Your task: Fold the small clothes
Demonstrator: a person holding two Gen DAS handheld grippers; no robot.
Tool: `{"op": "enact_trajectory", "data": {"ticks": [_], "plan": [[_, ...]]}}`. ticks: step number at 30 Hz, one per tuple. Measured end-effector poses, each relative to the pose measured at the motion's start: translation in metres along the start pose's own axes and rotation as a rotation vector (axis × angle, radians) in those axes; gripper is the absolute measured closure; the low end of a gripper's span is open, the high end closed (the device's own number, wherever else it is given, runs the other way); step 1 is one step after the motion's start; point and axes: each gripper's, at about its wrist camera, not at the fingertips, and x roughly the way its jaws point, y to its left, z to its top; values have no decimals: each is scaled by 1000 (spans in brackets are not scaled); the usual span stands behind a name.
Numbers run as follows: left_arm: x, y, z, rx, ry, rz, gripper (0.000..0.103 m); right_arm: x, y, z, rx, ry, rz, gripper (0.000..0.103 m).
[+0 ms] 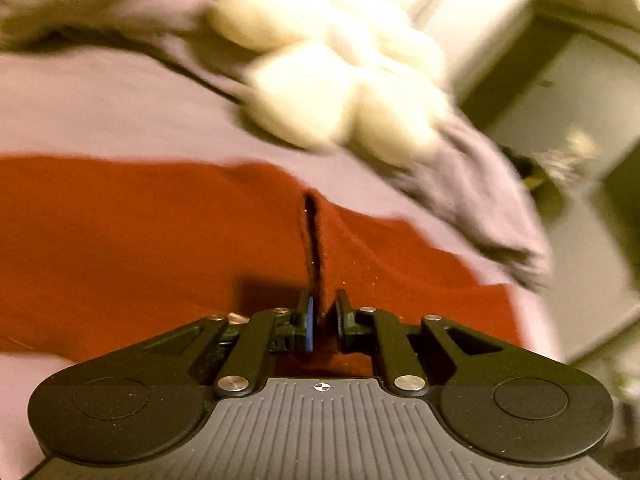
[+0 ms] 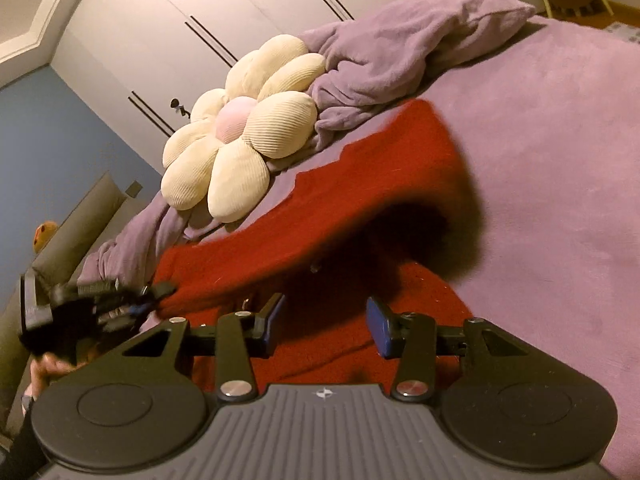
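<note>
A red knitted garment (image 2: 360, 184) lies on a purple bed cover (image 2: 560, 160). My left gripper (image 1: 322, 312) is shut on an edge of the red garment (image 1: 160, 240), which rises as a thin fold between its pads. In the right wrist view the left gripper (image 2: 148, 296) sits at the left and lifts that edge, so part of the cloth hangs in the air over a lower layer. My right gripper (image 2: 326, 320) is open and empty, just above the lower red layer, with nothing between its blue pads.
A cream flower-shaped cushion (image 2: 240, 136) lies against a bunched purple blanket (image 2: 400, 48) at the far side of the bed; it shows blurred in the left wrist view (image 1: 320, 80). White wardrobe doors (image 2: 200, 20) stand behind. The bed edge drops off at the right (image 1: 552, 280).
</note>
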Motion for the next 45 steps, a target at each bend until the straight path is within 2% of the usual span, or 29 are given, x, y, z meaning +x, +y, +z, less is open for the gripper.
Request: {"op": "enact_trajectory", "data": {"ticks": [3,5,6,8,11,12,15,16,19,21,23,25,29,32,35,39,41,42,44,45], "plan": [[3,35,-2,-55,-11,99,90,12,-4,4,58,1,-9,58],[13,47,-8,-106,30,68,87,20,-9,7,108,-6,-4,57],[18,51,-10,-121,46,59,80,23,-12,9,131,-6,1,57],[26,54,-13,-124,58,64,74,32,-16,11,174,-7,0,57],[30,57,-14,-127,46,60,87,45,-20,16,212,-16,-23,58],[29,57,-13,-129,37,57,88,50,-21,18,224,-20,-29,58],[17,52,-3,-113,-17,39,89,66,-23,24,253,-18,-49,79],[15,49,0,-100,-34,36,89,71,-23,25,250,-16,-60,90],[8,39,8,-35,-91,27,89,77,-14,29,162,-41,-114,94],[6,33,10,7,-107,21,90,73,-5,31,63,-101,-193,94],[10,28,10,37,-107,26,90,72,-7,28,79,-114,-228,94],[17,30,6,64,-90,68,90,77,-9,23,81,-91,-245,94],[26,47,-4,52,-40,140,90,90,8,13,-32,-9,-218,92],[24,56,-3,19,-53,141,90,93,14,8,-92,19,-179,91],[21,54,1,14,-77,150,90,98,17,6,-113,37,-182,91],[23,56,-1,8,-42,173,87,97,19,3,-142,50,-196,90],[17,56,-5,1,-29,162,86,92,24,3,-167,62,-209,80],[12,56,-8,6,-28,154,81,87,28,1,-182,63,-204,75],[1,57,-14,19,-25,150,73,73,35,-3,-215,50,-197,54],[-5,60,-17,19,-23,148,70,66,41,-6,-231,35,-203,52]]}}
